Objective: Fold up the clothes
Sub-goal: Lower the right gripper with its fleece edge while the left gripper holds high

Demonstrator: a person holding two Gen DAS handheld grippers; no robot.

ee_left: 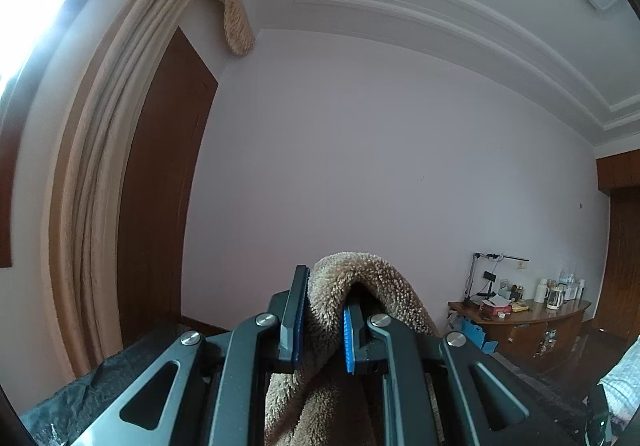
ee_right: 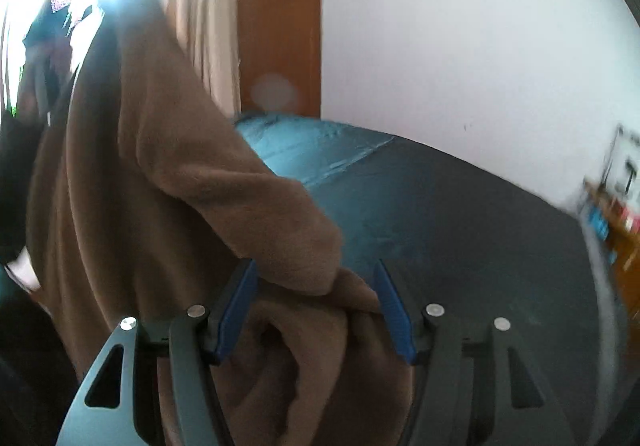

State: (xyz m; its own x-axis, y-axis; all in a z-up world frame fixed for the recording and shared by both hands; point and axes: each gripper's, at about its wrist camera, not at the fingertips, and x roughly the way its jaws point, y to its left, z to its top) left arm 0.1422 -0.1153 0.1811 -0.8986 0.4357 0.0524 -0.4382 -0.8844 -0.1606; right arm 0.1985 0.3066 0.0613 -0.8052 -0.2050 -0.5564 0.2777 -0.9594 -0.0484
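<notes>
Currently, items run from largest to smallest.

Wall: the pale wall [ee_left: 380, 173] fills most of the left wrist view, and white ceiling mouldings [ee_left: 460, 13] run above it.

Bed cover: a teal-and-grey bed cover [ee_right: 460, 213] lies below and ahead of the right gripper; its nearer part looks dark grey, its far corner teal.

Curtain: a beige curtain [ee_left: 100, 185] hangs at the left of the left wrist view, beside a brown wooden panel [ee_left: 160, 185].

Fleece garment: the brown fleece garment [ee_right: 168, 149] is lifted off the bed. In the right wrist view it hangs as a wide brown sheet from upper left down into the fingers. In the left wrist view its shaggy pile side [ee_left: 352, 310] arches over the right-hand finger.

Table: a wooden table [ee_left: 532, 330] stands against the far wall at lower right of the left wrist view, carrying a desk lamp [ee_left: 486, 278], a clear jug [ee_left: 555, 298] and other small clutter too small to name.

Left gripper: the left gripper [ee_left: 323, 320] has its blue-padded fingers [ee_left: 297, 322] closed to a narrow gap, pinching a fold of the garment between them.

Right gripper: the right gripper [ee_right: 316, 310] has its fingers [ee_right: 394, 314] spread moderately, with a bunched roll of the garment filling the gap; both pads touch cloth. This view is motion-blurred.
</notes>
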